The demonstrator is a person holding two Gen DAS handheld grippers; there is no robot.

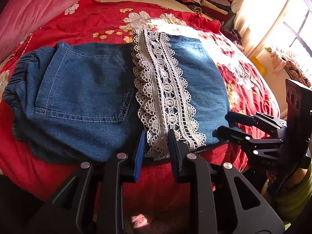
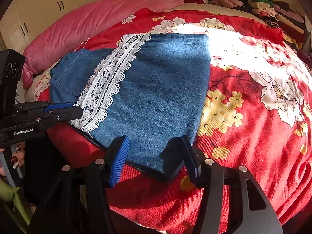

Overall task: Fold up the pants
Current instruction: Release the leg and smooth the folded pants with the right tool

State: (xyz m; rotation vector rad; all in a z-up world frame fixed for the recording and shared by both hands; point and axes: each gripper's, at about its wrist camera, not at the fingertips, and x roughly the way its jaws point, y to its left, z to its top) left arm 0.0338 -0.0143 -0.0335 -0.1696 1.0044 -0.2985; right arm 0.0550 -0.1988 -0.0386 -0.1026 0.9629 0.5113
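Looking down at blue jean pants [image 1: 87, 81] spread flat on a red flowery bed cover [image 1: 87, 19]. Stretched sideways across the bed, with the stretchy waist [image 1: 19, 78] at the far left and a strip of white lace [image 1: 165, 89] lying over the middle, running from the far edge to the near edge. Pinching the near end of that lace with the left claw [image 1: 157, 150], pads squeezed onto the cloth. Holding the right claw [image 2: 156, 158] wide and loose, with the near edge of the blue cloth sitting between its pads but not squeezed. Set side by side along that same near edge, with the left claw at the lace and the right claw closer to the right end of the pants. Reaching away from both claws, then, the rest of the pants. Probably next: shut the right claw on the edge. Then maybe lift both together and carry the near edge over. Hard to tell yet which way to fold.
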